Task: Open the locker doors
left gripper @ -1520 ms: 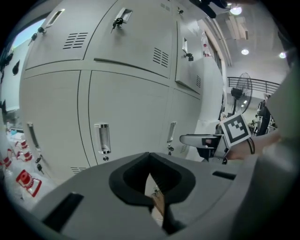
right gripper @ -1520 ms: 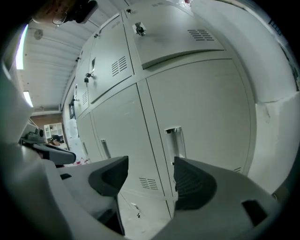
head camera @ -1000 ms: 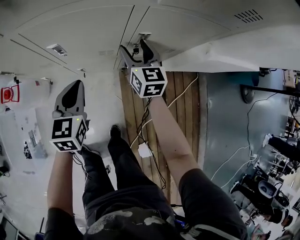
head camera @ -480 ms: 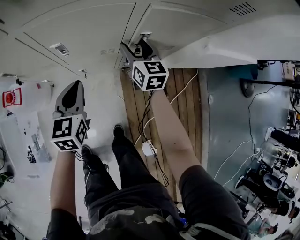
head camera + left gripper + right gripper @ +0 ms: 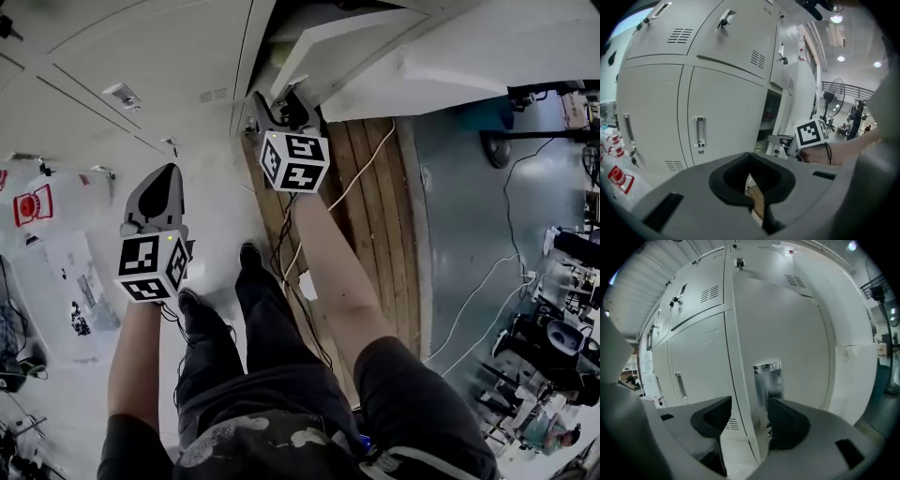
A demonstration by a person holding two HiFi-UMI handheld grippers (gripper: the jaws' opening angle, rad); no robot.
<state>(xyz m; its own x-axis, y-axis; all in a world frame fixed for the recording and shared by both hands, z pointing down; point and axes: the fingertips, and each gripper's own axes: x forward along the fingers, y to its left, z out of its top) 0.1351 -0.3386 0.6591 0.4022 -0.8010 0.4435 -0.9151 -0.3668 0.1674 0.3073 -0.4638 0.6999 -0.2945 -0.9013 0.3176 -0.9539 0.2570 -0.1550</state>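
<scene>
A bank of white lockers fills the top of the head view. One locker door [image 5: 328, 42] stands ajar, with a dark gap behind its edge. My right gripper [image 5: 278, 101] is at that edge. In the right gripper view its jaws have just been closing and straddle the locker door [image 5: 787, 333]: one pad lies against the chrome handle recess [image 5: 768, 378], and my right gripper [image 5: 749, 411] grips the edge. Lower left, my left gripper [image 5: 165, 173] hangs shut and empty, away from the doors. Seen from its own view, my left gripper [image 5: 750, 156] faces a closed door's handle [image 5: 699, 133].
Wooden planks [image 5: 370, 216] with loose cables [image 5: 352, 183] lie below the open locker. Red-and-white items [image 5: 33, 204] sit on the floor at the left. Equipment [image 5: 553, 342] crowds the right edge. Closed locker doors [image 5: 726, 98] stand left of the open one.
The locker door has swung out from the cabinet and a dark gap shows behind it. My right gripper came back with the door's edge. My left gripper drifted slightly right.
</scene>
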